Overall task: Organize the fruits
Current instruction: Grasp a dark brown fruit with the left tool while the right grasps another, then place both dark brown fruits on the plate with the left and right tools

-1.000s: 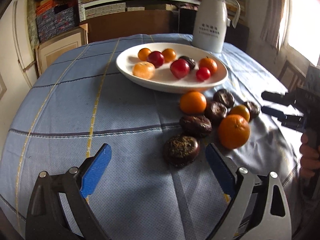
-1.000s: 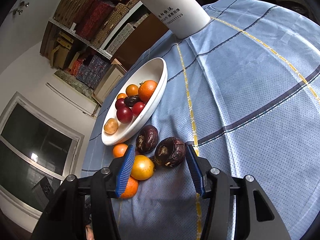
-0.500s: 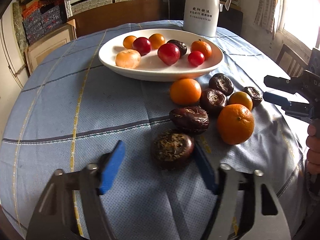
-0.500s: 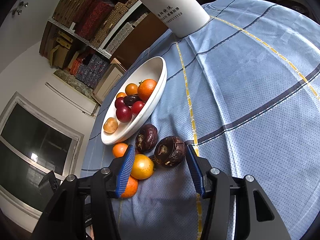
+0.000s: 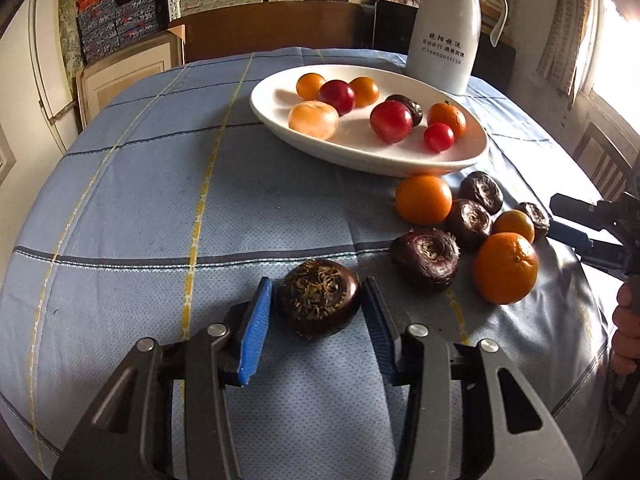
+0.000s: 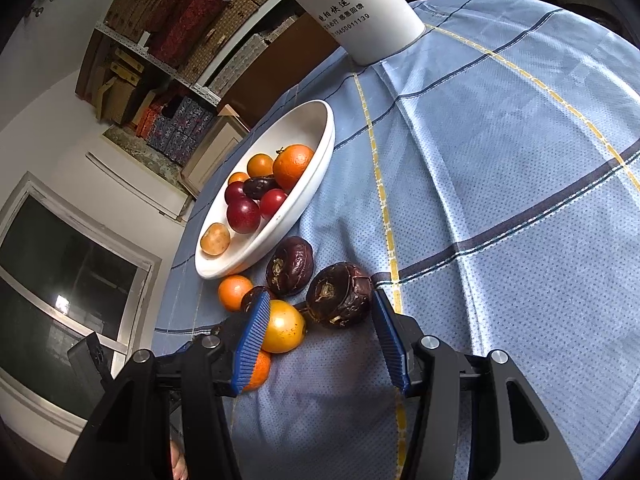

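Sitting on the blue checked tablecloth (image 5: 160, 184), the nearest water chestnut (image 5: 319, 298) is a squat, dark brown, glossy disc with a tuft of dry yellowish fibres across its top. It lies between the blue pads of the left gripper (image 5: 316, 308), whose jaws have just been closing from a wide spread a second ago; both pads now stand right at its flanks, apparently touching, though whether they press on it I cannot tell for certain. Since the earlier frames the left wrist view has drawn closer to the chestnut and swung so the white oval dish (image 5: 280, 120) sits further right. Beyond the chestnut, to its right, lies a second, bristly water chestnut (image 5: 425, 260), then a large orange (image 5: 505, 268), and behind these a smaller orange (image 5: 423, 199), two more chestnuts and a small yellow-orange fruit (image 5: 513, 225), all clustered just in front of the dish. The dish holds red and orange fruits and one dark one. A white thermos jug (image 5: 444, 36) with printed characters stands behind the dish. The right gripper (image 6: 318, 336) is unchanged from a second ago: its jaws stand apart and grasp nothing, with a wrinkled water chestnut (image 6: 340, 294) and the yellow-orange fruit just ahead of its pads. In the left view it shows at the right edge, above a hand (image 5: 626, 336) on its handle.
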`<state>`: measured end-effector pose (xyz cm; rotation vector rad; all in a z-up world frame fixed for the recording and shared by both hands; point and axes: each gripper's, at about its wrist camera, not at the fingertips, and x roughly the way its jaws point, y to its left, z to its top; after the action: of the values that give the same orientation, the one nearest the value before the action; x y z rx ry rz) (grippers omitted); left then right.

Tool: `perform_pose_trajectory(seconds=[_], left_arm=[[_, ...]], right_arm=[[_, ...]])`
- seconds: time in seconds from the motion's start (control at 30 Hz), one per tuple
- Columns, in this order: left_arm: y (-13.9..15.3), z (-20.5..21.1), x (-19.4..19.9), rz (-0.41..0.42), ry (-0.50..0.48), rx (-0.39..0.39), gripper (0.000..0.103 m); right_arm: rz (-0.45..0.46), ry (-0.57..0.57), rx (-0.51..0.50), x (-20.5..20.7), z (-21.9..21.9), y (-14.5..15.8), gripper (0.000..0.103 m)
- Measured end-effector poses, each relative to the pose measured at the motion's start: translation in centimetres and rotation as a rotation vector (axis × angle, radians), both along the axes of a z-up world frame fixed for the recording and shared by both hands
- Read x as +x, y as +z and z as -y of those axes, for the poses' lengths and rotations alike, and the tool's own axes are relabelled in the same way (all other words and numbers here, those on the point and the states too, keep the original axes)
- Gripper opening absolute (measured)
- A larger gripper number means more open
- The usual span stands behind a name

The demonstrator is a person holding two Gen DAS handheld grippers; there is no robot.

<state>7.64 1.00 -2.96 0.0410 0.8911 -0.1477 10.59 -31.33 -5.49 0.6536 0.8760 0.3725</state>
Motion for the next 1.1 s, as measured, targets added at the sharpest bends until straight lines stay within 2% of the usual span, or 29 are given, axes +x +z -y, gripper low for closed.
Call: perform_pose_trajectory(seconds=[0.23, 0.33, 0.4, 0.47, 0.53, 0.63, 0.7, 0.73, 0.77, 0.8, 0.87, 1.03, 1.1], left_arm=[[-0.4, 0.0, 0.2, -0.016, -0.002, 0.001, 0.045], [-0.5, 0.2, 0.2, -0.016, -0.006, 0.009, 0.045], [-0.5, 0.1, 0.2, -0.016, -0.006, 0.006, 0.046], [-0.5, 0.1, 0.2, -0.016, -0.005, 0.002, 0.046], [-0.5, 0.2, 0.2, -0.016, -0.005, 0.008, 0.046], [-0.5, 0.4, 0.2, -0.013, -0.007, 0.027, 0.047], [-0.5, 0.5, 0.2, -0.012, -0.009, 0.033, 0.048], [-0.5, 0.5, 0.2, -0.012, -0.009, 0.034, 0.049], [-0.5, 0.5, 0.2, -0.012, -0.01, 0.034, 0.049], [-0.5, 0.5, 0.2, -0.012, -0.01, 0.034, 0.049], [-0.5, 0.6, 0.2, -0.012, -0.01, 0.034, 0.049], [-0.4, 0.3, 0.1, -0.009, -0.013, 0.009, 0.049], [0.2, 0.1, -0.1, 0.019, -0.009, -0.011, 0.045]], right_arm=[[0.001, 0.007, -0.063, 0.9, -1.4, -0.1, 0.052], [0.007, 0.019, -0.102, 1.0, -2.0, -0.3, 0.032], [0.016, 0.015, -0.108, 0.9, -2.0, -0.2, 0.028], [0.033, 0.018, -0.144, 0.8, -2.3, 0.0, 0.027], [0.066, 0.032, -0.233, 0.5, -3.5, 0.6, 0.027], [0.089, 0.053, -0.32, 0.6, -4.9, 1.0, 0.031], [0.081, 0.095, -0.356, 0.9, -5.8, 0.9, 0.04], [0.09, 0.104, -0.381, 0.9, -6.2, 0.9, 0.04], [0.1, 0.12, -0.406, 0.8, -6.7, 1.0, 0.032], [0.113, 0.141, -0.411, 0.6, -6.9, 1.1, 0.024], [0.135, 0.15, -0.423, 0.2, -7.2, 1.3, 0.023], [0.19, 0.104, -0.373, -0.7, -5.7, 2.3, 0.023], [0.203, 0.082, -0.365, -1.0, -5.4, 2.6, 0.023]])
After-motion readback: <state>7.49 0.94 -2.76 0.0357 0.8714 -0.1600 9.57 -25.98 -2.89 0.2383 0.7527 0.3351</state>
